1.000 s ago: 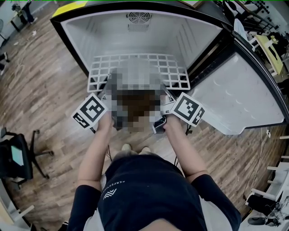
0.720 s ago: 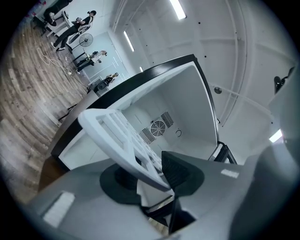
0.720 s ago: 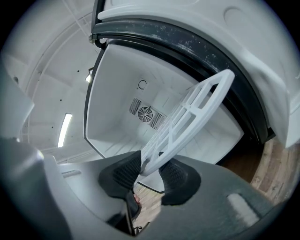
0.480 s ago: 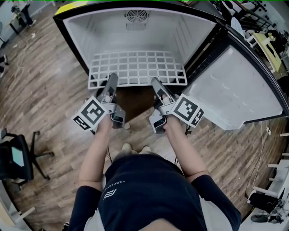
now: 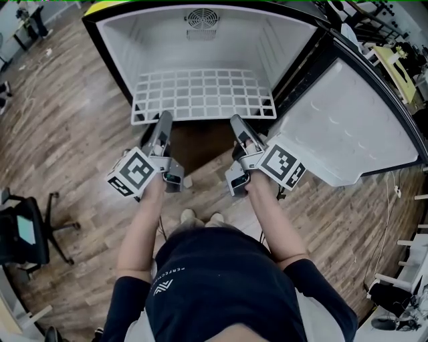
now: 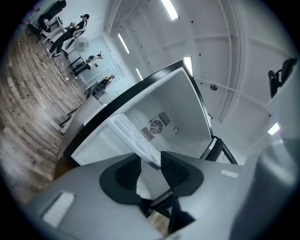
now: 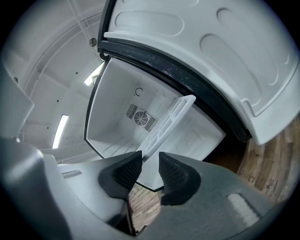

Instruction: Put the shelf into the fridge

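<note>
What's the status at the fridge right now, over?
Left gripper and right gripper open, jaws just eased closer, shelf front edge between tips. Shelf partly inside fridge, front sticking out. Door open, nothing blocking.

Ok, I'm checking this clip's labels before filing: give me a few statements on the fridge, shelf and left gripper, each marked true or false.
The black fridge has its white-lined door open. True.
The white wire grid shelf leans upright against that door. False: it lies flat inside the open fridge.
A round fan grille shows on the fridge's back wall. True.
The left gripper is shut tight. False: its jaws stand apart, having just closed a little, the shelf's front edge between them.
</note>
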A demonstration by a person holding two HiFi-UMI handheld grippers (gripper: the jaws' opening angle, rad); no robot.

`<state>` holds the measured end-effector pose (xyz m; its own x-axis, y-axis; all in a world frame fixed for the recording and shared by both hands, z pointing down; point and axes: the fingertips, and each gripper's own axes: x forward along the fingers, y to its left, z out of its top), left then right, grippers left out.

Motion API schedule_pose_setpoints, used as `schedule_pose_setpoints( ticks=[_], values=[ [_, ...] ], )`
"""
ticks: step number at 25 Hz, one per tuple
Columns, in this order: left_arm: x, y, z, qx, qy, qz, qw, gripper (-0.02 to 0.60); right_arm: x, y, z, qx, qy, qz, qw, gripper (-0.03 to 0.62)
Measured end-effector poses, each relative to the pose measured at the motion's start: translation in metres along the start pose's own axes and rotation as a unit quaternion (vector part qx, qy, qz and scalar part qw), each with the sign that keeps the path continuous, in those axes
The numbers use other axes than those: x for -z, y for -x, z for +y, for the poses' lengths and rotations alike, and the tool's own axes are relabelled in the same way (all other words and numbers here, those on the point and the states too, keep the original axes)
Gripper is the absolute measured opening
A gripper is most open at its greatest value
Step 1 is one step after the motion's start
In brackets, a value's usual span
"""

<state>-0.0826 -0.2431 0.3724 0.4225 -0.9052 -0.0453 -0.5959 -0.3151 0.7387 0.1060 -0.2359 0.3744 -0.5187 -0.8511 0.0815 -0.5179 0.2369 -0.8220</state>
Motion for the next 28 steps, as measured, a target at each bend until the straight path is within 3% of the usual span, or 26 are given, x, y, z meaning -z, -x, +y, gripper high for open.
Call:
schedule_pose_setpoints(
  ticks=[6,15,22,28],
  values=[
    [-0.001,0.011,0.003,-0.018,-0.017,0.005,0.9997,0.137,-0.004,0.005,-0.003,0.009,0.007,-0.009,1.0,0.091],
    [0.003,0.008,0.002,-0.007,0.005,-0.008,0.9999,0.133,-0.006,0.005,-0.002,0.032,0.035,-0.017,0.999,0.078],
    [-0.005,0.011,-0.004,-0.019,-0.009,-0.011,0.9997,0.133,-0.01,0.007,0.007,0.03,0.044,-0.031,0.998,0.075],
    [-0.011,0.006,-0.01,-0.002,0.0,-0.023,0.9997,0.138,-0.015,0.005,0.013,0.021,0.053,-0.032,0.998,0.077]
  ],
)
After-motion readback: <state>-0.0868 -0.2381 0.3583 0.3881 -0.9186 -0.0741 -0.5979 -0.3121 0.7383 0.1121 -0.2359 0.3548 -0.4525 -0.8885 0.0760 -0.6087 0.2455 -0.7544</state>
